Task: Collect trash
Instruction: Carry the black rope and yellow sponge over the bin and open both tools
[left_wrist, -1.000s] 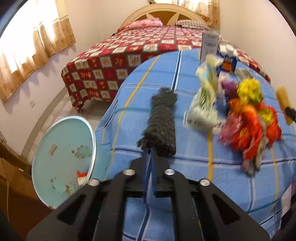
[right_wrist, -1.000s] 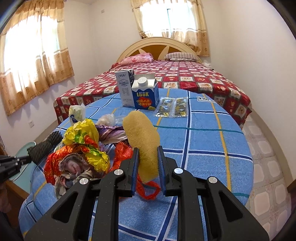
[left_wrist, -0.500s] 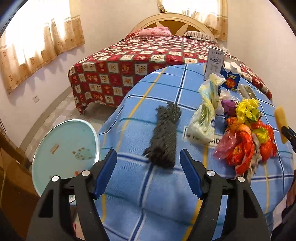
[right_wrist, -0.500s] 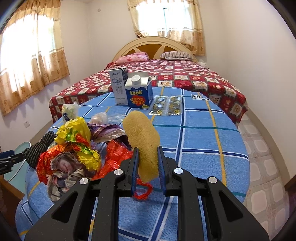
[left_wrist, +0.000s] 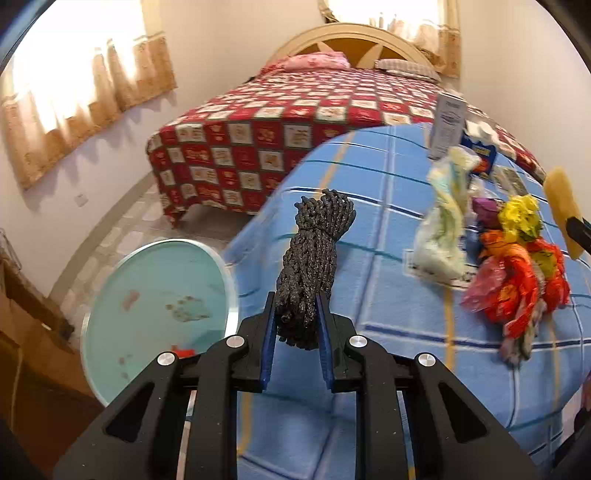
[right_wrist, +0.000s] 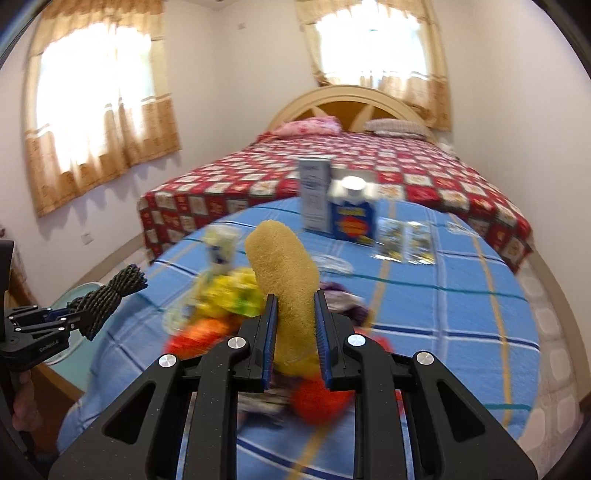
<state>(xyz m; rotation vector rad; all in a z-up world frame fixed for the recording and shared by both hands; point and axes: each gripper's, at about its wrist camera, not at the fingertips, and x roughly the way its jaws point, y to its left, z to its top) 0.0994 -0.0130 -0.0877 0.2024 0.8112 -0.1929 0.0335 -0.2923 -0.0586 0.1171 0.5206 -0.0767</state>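
Note:
A bundle of black rope (left_wrist: 314, 240) sticks up from between the blue pads of my left gripper (left_wrist: 296, 299). The jaws are closing and the pads press on its lower end, holding it over the table's left edge. In the right wrist view the rope (right_wrist: 110, 295) and the left gripper (right_wrist: 72, 320) show at far left. My right gripper (right_wrist: 295, 295) is shut on a yellow sponge (right_wrist: 280, 266) that stands upright above a pile of colourful wrappers (left_wrist: 517, 266). The sponge (left_wrist: 561, 206) also shows at the right edge of the left wrist view.
A round teal bin (left_wrist: 229, 280) stands on the floor left of the table with the blue plaid cloth (left_wrist: 388, 332). A pale plastic bag (left_wrist: 443, 229), a blue carton (right_wrist: 352, 214), a white box (right_wrist: 314, 195) and sachets (right_wrist: 406, 240) lie further back. A bed (left_wrist: 295, 129) stands behind.
The left jaws spread wide around the rope lying on the cloth, then closed on it and raised it. The right gripper carried the sponge left over the wrapper pile.

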